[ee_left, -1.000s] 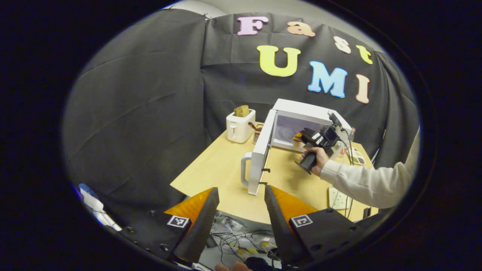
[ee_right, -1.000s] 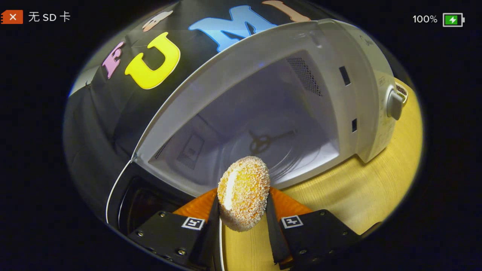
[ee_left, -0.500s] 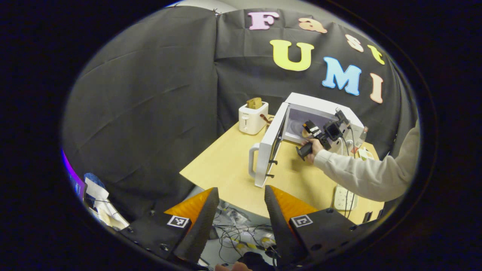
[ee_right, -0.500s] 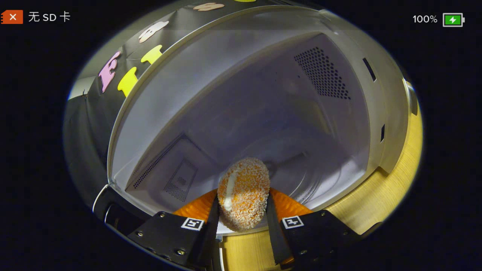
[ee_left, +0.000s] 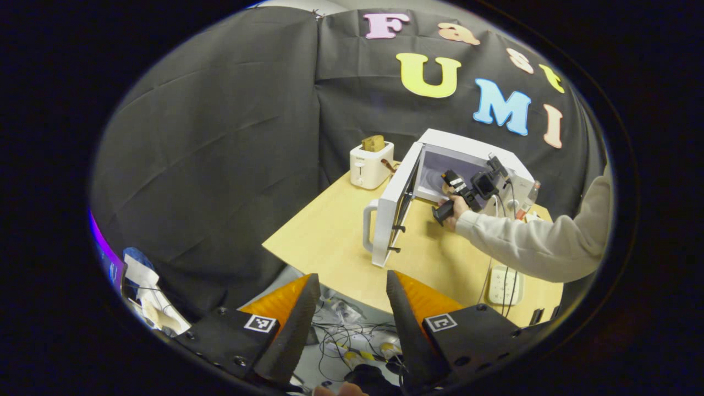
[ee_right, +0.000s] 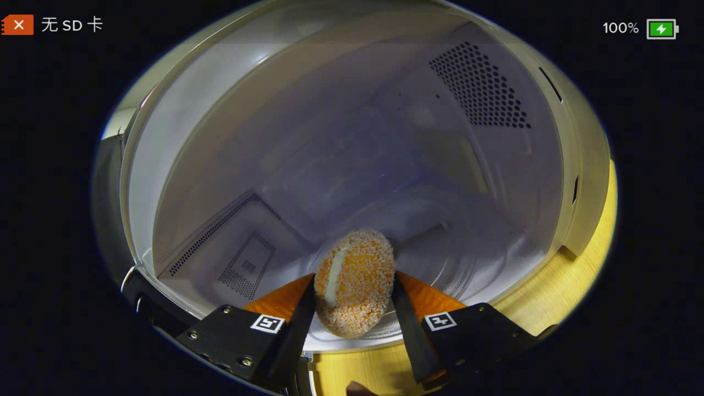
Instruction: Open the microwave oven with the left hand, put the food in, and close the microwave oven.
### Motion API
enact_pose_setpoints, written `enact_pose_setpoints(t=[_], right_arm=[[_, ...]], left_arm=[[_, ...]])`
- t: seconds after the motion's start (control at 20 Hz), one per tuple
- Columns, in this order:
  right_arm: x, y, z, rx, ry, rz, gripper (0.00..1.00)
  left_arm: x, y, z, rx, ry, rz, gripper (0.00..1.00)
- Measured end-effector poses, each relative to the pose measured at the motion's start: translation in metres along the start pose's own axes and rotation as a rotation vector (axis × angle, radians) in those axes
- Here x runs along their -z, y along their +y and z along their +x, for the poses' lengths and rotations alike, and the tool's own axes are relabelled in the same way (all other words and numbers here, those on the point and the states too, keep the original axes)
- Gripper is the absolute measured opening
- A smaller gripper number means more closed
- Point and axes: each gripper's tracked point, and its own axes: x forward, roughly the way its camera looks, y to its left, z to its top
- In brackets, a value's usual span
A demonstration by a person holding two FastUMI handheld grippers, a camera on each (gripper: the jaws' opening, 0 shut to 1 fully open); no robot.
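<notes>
– Golden crumb with a pale stripe: is that the food (ee_right: 355,283)?

– Yes, at six o'clock in the right gripper view, standing on edge between the fingers of the right claw (ee_right: 355,275). They lie close along both its sides. I cannot tell whether they press on it or have just let go.

– Where is it, then?

– Past the front lip of the microwave (ee_right: 385,137), low over the glass plate (ee_right: 467,258). Whether it touches the plate is hidden. The vent holes sit beyond, at one o'clock. I'd judge that the low, centred hold is meant for a gentle set-down, not a drop.

– And the other claw?

– The left claw (ee_left: 352,274) is at six o'clock in its own view, fingers apart and empty, held back off the near edge of the bench (ee_left: 324,236). That probably keeps it out of the way of the reaching sleeve.

– Is the door (ee_left: 393,214) ready?

– It's swung wide, handle outward, near the middle. The oven body is at two o'clock and a toaster (ee_left: 371,165) at twelve. My guess is that the door is left open so the left claw can push it shut once the right one has backed out.
</notes>
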Motion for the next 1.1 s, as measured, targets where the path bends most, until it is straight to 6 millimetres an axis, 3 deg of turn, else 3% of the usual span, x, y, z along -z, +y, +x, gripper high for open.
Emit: enact_pose_setpoints(t=[0.05,0.15,0.2,0.25,0.6,0.8,1.1], right_arm=[[-0.002,0.001,-0.002,0.001,-0.002,-0.001,0.77],[-0.01,-0.003,-0.01,0.039,-0.025,-0.017,0.88],[-0.012,-0.005,-0.011,0.047,-0.04,-0.034,0.98],[-0.012,-0.004,-0.012,0.045,-0.04,-0.044,0.98],[-0.011,0.001,-0.044,-0.013,0.015,-0.107,0.98],[-0.018,0.01,-0.087,-0.068,0.045,-0.174,0.98],[-0.053,0.037,-0.184,-0.16,0.04,-0.262,0.98]], left_arm=[[-0.001,0.0,0.0,-0.003,0.0,0.002,0.81],[0.0,0.0,-0.003,-0.003,-0.005,-0.001,0.85],[0.001,0.001,-0.006,-0.004,-0.007,-0.001,0.85],[0.002,0.002,-0.008,-0.008,-0.006,0.002,0.81],[0.002,0.006,-0.022,-0.019,-0.042,-0.012,0.83],[-0.01,0.014,-0.028,-0.012,-0.108,-0.018,0.81],[-0.034,0.032,-0.023,0.047,-0.226,-0.038,0.83]])
